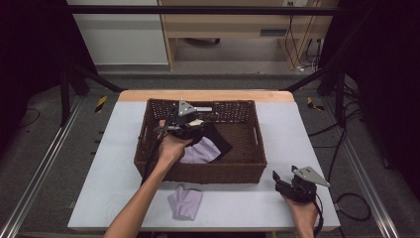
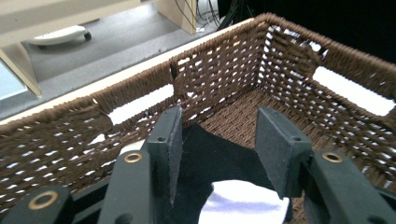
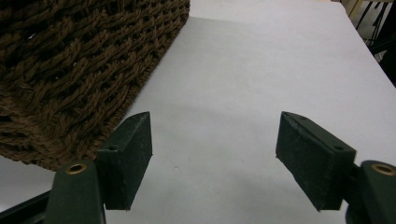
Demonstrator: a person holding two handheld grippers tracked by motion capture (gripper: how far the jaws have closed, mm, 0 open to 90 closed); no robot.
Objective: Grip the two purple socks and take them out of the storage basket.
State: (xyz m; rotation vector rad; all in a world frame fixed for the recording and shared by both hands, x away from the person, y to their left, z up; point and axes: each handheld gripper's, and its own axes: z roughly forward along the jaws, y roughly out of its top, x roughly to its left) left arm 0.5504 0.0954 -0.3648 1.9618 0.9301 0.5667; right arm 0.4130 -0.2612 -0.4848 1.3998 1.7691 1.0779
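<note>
Dim high view, black at both sides, light falling from above onto the table. Basket throws a soft shadow on its near side. Both gripper views brighter, slightly soft, near jaws a touch blurred.

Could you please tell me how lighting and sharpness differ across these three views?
High view: dim, soft, black surroundings beyond the white table. Left gripper view: brown woven wicker basket sharp, bright slots in its walls. Right gripper view: evenly lit, slightly grainy.

No readable text, label or number anywhere.
</note>
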